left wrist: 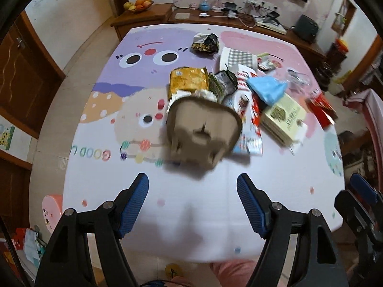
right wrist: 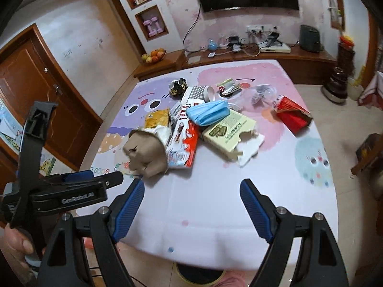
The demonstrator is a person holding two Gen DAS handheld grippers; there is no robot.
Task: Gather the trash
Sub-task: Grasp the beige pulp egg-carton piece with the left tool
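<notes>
A pile of trash lies on the table's cartoon cloth point(left wrist: 148, 205). It includes a yellow snack bag point(left wrist: 189, 80), a blue face mask point(left wrist: 268, 88), a torn cream box point(left wrist: 283, 117), a red packet point(left wrist: 322, 107) and a red-and-white wrapper point(right wrist: 184, 143). At the pile's near edge a brown pulp tray point(left wrist: 203, 131) shows blurred and tilted, also visible as the brown tray point(right wrist: 147, 153) in the right wrist view. My left gripper point(left wrist: 191, 177) hangs just short of it, open and empty. My right gripper point(right wrist: 191, 181) is open over bare cloth, empty. The left gripper point(right wrist: 91, 179) shows beside it.
A dark crumpled wrapper point(left wrist: 205, 44), a checkered cup point(left wrist: 237, 57) and clear plastic point(left wrist: 296, 77) lie farther back. Behind the table, a wooden sideboard point(right wrist: 263, 57) holds a fruit bowl point(right wrist: 154, 56) and cables. A pink stool point(left wrist: 52, 205) stands at the near left corner.
</notes>
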